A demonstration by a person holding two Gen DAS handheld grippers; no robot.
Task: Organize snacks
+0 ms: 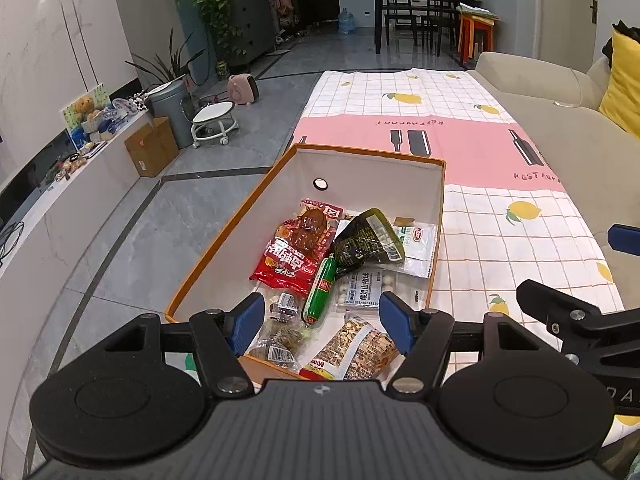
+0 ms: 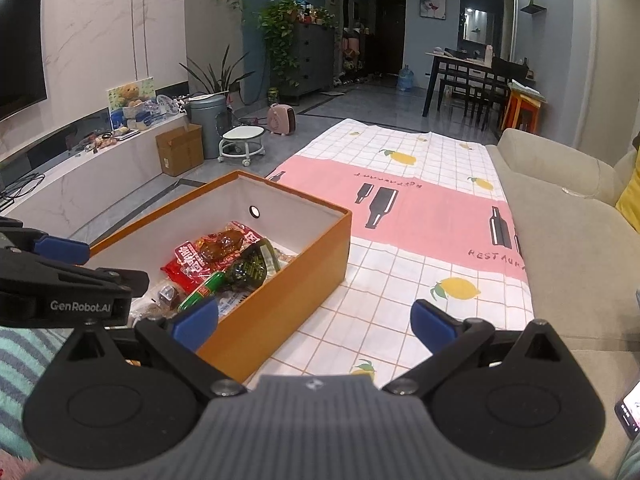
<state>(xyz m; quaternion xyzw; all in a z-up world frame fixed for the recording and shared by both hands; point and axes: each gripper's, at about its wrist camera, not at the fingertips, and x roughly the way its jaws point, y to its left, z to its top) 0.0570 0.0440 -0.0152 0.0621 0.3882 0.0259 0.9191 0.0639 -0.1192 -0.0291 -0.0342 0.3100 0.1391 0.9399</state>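
Observation:
An orange box (image 1: 362, 155) (image 2: 280, 288) with a white inside stands on the tablecloth and holds several snack packets. Among them are a red packet (image 1: 294, 256) (image 2: 188, 260), a green sausage (image 1: 320, 290) (image 2: 202, 292), a dark green packet (image 1: 364, 242) (image 2: 250, 266) and a peanut bag (image 1: 356, 346). My left gripper (image 1: 322, 322) hangs open above the box's near end, nothing between its blue pads. My right gripper (image 2: 314, 322) is open too, over the box's near right corner and the cloth, holding nothing.
The table wears a lemon-and-pink checked cloth (image 1: 472, 152) (image 2: 404, 208). A beige sofa (image 1: 560, 120) (image 2: 568, 224) runs along its right side. Left of the table lie grey floor, a cardboard carton (image 2: 180, 154), a bin and a low white stool (image 2: 242, 142). A phone (image 2: 630, 410) glows at bottom right.

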